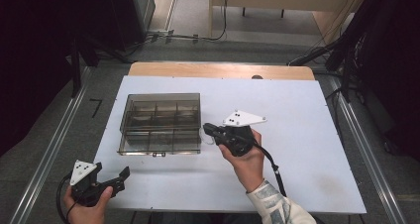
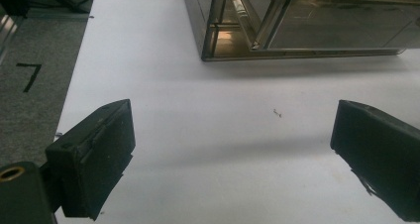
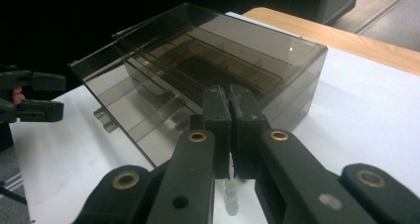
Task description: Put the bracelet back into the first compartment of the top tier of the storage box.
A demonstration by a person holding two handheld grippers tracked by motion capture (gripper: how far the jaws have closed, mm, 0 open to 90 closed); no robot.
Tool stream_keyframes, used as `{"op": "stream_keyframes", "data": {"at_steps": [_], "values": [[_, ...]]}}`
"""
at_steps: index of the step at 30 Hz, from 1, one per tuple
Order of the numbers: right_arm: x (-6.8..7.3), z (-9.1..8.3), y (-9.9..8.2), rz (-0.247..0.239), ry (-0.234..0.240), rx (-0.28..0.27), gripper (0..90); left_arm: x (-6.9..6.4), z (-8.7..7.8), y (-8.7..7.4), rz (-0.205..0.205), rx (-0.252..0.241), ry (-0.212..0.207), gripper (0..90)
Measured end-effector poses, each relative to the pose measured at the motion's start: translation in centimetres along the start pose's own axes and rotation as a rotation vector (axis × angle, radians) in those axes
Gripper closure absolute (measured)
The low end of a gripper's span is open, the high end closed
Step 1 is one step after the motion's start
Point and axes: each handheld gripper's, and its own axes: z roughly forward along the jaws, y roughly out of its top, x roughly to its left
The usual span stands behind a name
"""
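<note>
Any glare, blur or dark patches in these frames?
High view: sharp, dark at both sides. Left gripper view: soft shadow band across the table, box crisp. Right gripper view: black background upper left, one glint on the box lid, shut right gripper slightly soft.

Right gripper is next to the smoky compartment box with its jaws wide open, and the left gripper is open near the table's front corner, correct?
Not quite. The right gripper is beside the box, but its jaws are shut, pressed together, as the right gripper view shows. The left gripper is open near the front corner of the table.
</note>
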Motion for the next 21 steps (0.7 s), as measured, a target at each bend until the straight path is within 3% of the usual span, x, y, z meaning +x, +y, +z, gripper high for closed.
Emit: {"op": "stream_keyframes", "data": {"at_steps": [21], "values": [[1.9,1.2,2.0,-0.026,0.041,-0.015,85.1,0.0,0.0,0.0,0.000,-0.001,-0.001,4.1]]}}
